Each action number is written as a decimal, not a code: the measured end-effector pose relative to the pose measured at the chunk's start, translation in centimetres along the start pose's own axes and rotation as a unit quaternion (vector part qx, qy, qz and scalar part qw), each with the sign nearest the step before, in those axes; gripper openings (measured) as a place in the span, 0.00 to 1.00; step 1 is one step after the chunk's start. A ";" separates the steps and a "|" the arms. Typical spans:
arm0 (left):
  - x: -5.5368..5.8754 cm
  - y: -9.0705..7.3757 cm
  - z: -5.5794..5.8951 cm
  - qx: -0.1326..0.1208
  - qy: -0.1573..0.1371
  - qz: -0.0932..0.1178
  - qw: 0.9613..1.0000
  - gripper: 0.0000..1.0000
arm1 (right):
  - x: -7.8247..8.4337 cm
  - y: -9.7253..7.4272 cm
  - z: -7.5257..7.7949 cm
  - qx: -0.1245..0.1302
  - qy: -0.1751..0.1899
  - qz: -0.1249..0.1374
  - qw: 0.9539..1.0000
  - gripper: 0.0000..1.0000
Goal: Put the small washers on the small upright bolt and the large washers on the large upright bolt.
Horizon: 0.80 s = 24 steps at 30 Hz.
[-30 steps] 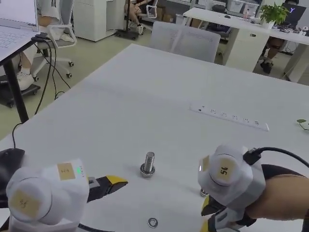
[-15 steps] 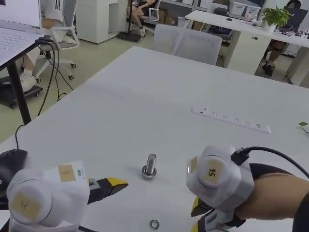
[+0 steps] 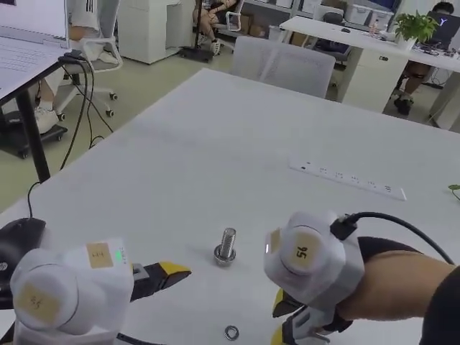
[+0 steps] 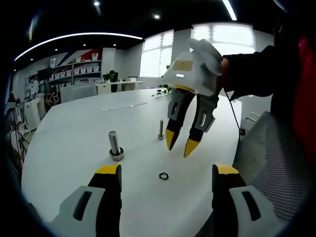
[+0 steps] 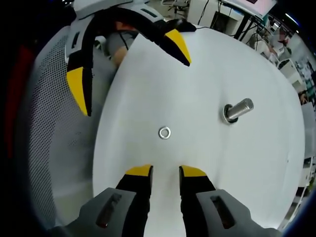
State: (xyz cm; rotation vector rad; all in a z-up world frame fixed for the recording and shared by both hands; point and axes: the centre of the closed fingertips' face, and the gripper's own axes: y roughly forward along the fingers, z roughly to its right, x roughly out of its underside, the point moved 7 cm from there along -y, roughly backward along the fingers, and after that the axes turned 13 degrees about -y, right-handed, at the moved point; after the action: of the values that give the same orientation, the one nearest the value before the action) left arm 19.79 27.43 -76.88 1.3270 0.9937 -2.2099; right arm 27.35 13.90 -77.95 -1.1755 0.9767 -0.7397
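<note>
Right gripper (image 5: 165, 171) moved in toward the washer (image 5: 164, 132), now flat on the bench (image 5: 207, 59) just ahead of its jaws, which are narrowly apart and empty. Left gripper (image 4: 167, 170) spread wide, idle. Washer: probably light, stiff, slick, thin; pinch across outer rim.

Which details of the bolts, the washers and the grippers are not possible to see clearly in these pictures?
- small bolt: left gripper view, too small to tell whether washers sit on it.
- large bolt: head view, the rings at its base are too small to count.
- loose washer: right gripper view, small or large cannot be judged.
- right gripper: head view, tips partly cut off by the bottom edge.
</note>
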 end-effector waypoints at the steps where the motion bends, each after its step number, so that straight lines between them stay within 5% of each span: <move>1: 0.0 0.0 0.0 0.000 0.000 0.000 1.000 0.74 | -0.2 0.0 0.1 0.000 -0.001 0.001 1.000 0.23; 24: 0.4 0.0 -0.1 0.001 -0.004 -0.001 1.000 0.74 | -1.6 0.8 0.6 -0.008 -0.019 0.002 1.000 0.23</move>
State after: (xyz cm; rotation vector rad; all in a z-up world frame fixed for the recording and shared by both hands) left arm 19.69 27.53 -77.28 1.3167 0.9896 -2.2170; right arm 27.20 15.76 -78.30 -1.1972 0.9557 -0.7044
